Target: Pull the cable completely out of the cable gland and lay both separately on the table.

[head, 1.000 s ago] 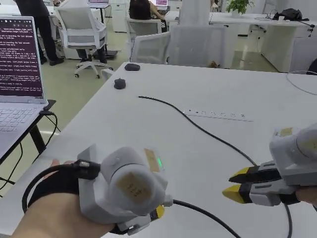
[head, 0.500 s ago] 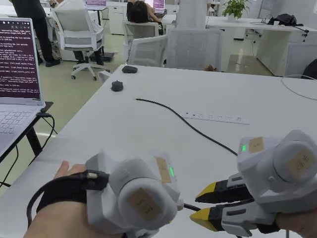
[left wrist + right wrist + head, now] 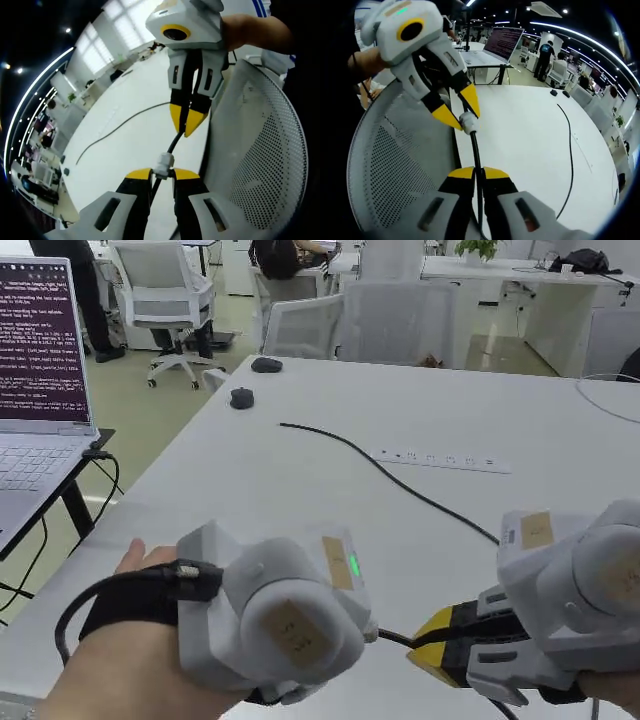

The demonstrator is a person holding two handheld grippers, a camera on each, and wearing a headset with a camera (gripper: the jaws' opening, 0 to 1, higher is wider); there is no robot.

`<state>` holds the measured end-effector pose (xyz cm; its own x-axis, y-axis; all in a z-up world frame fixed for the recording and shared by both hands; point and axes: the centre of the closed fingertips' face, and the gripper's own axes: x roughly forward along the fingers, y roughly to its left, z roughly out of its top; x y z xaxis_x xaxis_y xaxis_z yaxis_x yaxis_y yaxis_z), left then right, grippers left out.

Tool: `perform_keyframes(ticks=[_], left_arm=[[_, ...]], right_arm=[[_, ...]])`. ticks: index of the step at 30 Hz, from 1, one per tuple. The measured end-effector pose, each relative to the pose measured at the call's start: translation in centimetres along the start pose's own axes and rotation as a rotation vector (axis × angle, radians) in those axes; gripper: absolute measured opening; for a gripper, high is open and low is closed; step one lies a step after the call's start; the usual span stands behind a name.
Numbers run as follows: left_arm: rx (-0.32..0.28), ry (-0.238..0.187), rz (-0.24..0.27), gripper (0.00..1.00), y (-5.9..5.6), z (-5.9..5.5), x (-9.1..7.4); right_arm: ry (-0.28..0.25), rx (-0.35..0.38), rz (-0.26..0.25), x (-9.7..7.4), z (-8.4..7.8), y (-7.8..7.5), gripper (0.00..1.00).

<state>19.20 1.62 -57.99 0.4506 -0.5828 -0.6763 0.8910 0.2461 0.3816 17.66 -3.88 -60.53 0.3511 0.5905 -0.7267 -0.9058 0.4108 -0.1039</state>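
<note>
Across the white table [image 3: 250, 490] (it takes up most of the head view), a black cable [image 3: 400, 485] runs in a long curve from a free end near the far middle toward the person. Off the table's left edge, an open laptop [image 3: 40, 370] shows lines of text on a dark screen. At the near edge, a white mesh chair back [image 3: 260, 150] stands just beside the two grippers, which face each other close together. The left gripper [image 3: 162, 174] has its yellow-tipped jaws drawn narrow onto the small white cable gland [image 3: 163, 164], pinching it from both sides. The right gripper [image 3: 479, 173] has its jaws clamped tight on the cable near the gland, with a short stretch of black cable bare between the two sets of tips. The cable passes into the gland, so the two are not yet apart, and both sit in the jaws rather than on the table.
</note>
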Motion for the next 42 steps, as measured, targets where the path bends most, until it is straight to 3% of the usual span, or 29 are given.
perform_keyframes(ticks=[4, 8, 11, 14, 17, 19, 23, 29, 32, 35, 37, 40, 42], left_arm=[[-0.021, -0.002, 0.013, 0.16, 0.6, -0.4, -0.4], [-0.013, 0.005, 0.017, 0.16, 0.7, -0.5, -0.2], [-0.012, 0.004, 0.012, 0.16, 0.6, -0.4, -0.1], [-0.007, -0.009, 0.009, 0.16, 0.4, 0.1, -0.1], [0.003, -0.018, 0.003, 0.16, 0.2, 0.5, -0.1], [0.011, -0.019, -0.001, 0.16, 0.1, 0.5, -0.1], [-0.008, -0.030, -0.007, 0.16, 0.0, 0.6, -0.1], [-0.018, -0.027, 0.008, 0.16, 0.8, 0.1, -0.4], [-0.015, -0.024, 0.011, 0.16, 0.8, 0.1, -0.4], [-0.012, -0.022, 0.010, 0.16, 0.7, 0.1, -0.2], [-0.008, -0.023, 0.002, 0.16, 0.6, 0.3, -0.1], [0.004, -0.028, -0.005, 0.16, 0.4, 0.6, 0.0], [0.006, -0.035, -0.012, 0.16, 0.2, 0.8, 0.1]], right_arm=[[0.023, 0.036, -0.021, -0.2, -1.3, -0.5, 0.04], [0.059, 0.018, -0.058, 0.1, -0.9, -0.9, 0.08], [0.016, -0.035, -0.050, 0.7, 1.9, -0.1, 0.14], [-0.036, -0.081, -0.021, 1.4, 4.2, 0.8, 0.12], [-0.022, -0.127, -0.035, 1.7, 4.7, 1.0, 0.08], [0.015, -0.182, -0.068, 1.6, 4.1, 0.4, 0.04], [0.000, -0.154, -0.052, 1.3, 3.6, 0.5, 0.03], [0.056, -0.114, -0.079, 0.7, 0.8, -0.6, 0.03], [0.146, -0.157, -0.121, 0.9, -0.7, -1.3, 0.03], [0.164, -0.171, -0.144, 1.2, -0.3, -1.4, 0.07], [0.132, -0.196, -0.140, 1.5, 1.1, -1.0, 0.13], [0.034, -0.196, -0.090, 1.8, 4.0, 0.3, 0.08], [0.008, -0.205, -0.076, 1.9, 4.8, 0.7, 0.06]])
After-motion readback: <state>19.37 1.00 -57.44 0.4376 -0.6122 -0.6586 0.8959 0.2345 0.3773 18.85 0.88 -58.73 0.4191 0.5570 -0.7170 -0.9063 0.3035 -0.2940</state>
